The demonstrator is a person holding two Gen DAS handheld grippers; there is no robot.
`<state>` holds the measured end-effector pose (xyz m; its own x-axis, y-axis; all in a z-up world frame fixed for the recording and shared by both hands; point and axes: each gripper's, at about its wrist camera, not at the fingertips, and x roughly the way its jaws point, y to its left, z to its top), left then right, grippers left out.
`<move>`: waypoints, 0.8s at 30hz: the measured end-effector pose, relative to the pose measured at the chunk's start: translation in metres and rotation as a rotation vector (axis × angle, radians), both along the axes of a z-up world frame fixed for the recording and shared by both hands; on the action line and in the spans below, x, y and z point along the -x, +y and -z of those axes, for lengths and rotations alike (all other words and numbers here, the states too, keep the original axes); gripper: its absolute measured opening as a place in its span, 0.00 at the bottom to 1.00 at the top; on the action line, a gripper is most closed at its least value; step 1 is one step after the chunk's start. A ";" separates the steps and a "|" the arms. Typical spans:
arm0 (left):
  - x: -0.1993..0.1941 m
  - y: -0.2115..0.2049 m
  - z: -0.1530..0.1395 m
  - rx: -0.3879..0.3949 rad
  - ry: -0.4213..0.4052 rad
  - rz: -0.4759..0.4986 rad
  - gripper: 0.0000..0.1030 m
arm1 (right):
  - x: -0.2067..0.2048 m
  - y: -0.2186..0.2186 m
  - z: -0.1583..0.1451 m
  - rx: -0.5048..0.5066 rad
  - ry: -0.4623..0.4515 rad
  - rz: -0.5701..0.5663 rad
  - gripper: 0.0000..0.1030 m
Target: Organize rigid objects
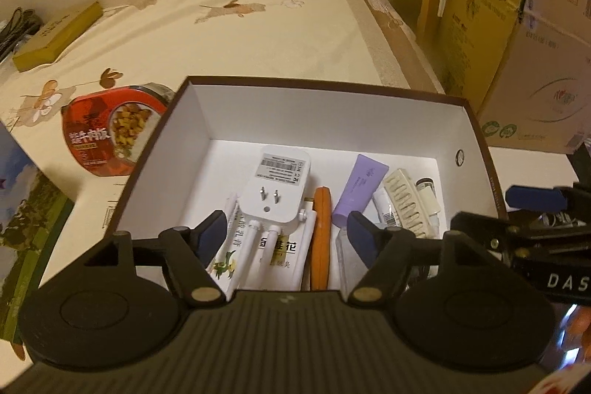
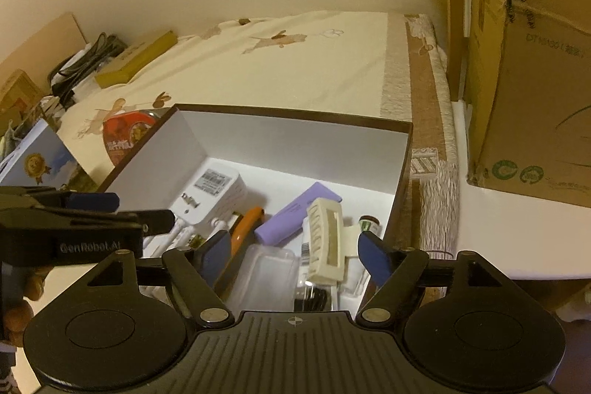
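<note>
Both grippers hover over an open brown-edged box (image 1: 480, 150) with a white inside, and neither holds anything. The left gripper (image 1: 286, 231) has its jaws spread wide above a white plug adapter (image 1: 277, 183) and an orange tool (image 1: 321, 228). The right gripper (image 2: 293, 255) is likewise wide open above a cream hair clip (image 2: 325, 242), a purple tube (image 2: 295, 213) and a clear plastic case (image 2: 266, 276). All these things lie on the floor of the box. The box sits on a cream floral cloth (image 1: 221, 36), beside a red food container (image 1: 107, 132).
</note>
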<state>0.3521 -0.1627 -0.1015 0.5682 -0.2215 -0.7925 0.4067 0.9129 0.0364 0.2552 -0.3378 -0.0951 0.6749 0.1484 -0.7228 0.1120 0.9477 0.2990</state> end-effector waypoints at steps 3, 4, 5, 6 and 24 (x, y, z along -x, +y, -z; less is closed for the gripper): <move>0.007 0.006 -0.008 0.012 -0.013 -0.014 0.72 | 0.008 0.002 -0.006 -0.009 -0.003 0.002 0.71; 0.010 0.008 -0.011 0.015 -0.018 -0.016 0.72 | 0.010 0.003 -0.008 -0.006 -0.002 0.003 0.71; 0.014 0.009 -0.014 0.019 -0.022 -0.018 0.72 | 0.012 0.004 -0.010 -0.002 -0.001 0.002 0.71; 0.017 0.011 -0.018 0.023 -0.026 -0.021 0.72 | 0.015 0.005 -0.014 0.003 -0.002 0.002 0.71; 0.089 0.083 -0.067 0.061 -0.055 -0.106 0.73 | 0.067 0.040 -0.067 -0.016 -0.020 0.062 0.71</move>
